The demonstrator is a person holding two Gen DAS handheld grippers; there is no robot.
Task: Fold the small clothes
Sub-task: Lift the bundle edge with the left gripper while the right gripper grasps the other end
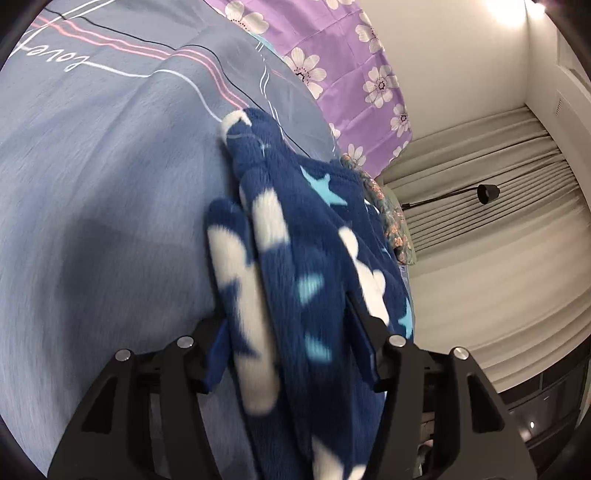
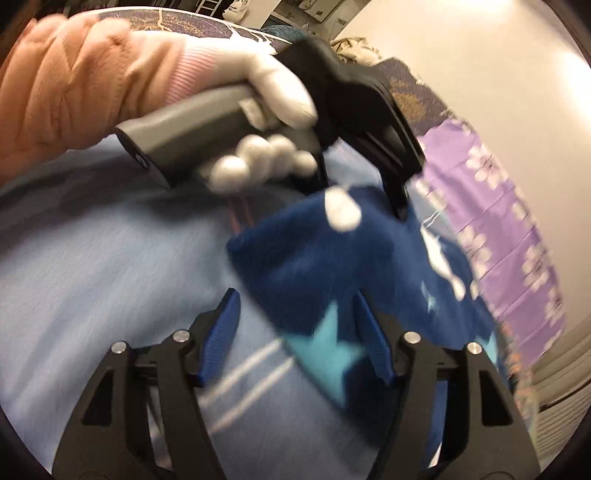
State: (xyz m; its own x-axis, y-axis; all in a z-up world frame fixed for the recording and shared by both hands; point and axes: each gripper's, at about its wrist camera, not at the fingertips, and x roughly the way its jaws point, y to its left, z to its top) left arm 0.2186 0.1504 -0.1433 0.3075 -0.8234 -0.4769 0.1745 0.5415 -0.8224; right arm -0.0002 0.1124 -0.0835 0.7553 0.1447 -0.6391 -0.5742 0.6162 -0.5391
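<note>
Fleece point(image 1: 295, 266) fills the centre, bunched between the left gripper's point(image 1: 291, 354) pads, clamped. Right gripper point(image 2: 295, 332), lower centre, gapes wide around its edge over the sheet point(image 2: 92, 266).

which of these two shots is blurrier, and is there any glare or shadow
The right wrist view is blurrier: the gloved hand and star-print fleece garment smear with motion. The left wrist view is sharper far off, with glare from a ceiling light and a dark shadow on the blue-grey bedspread.
</note>
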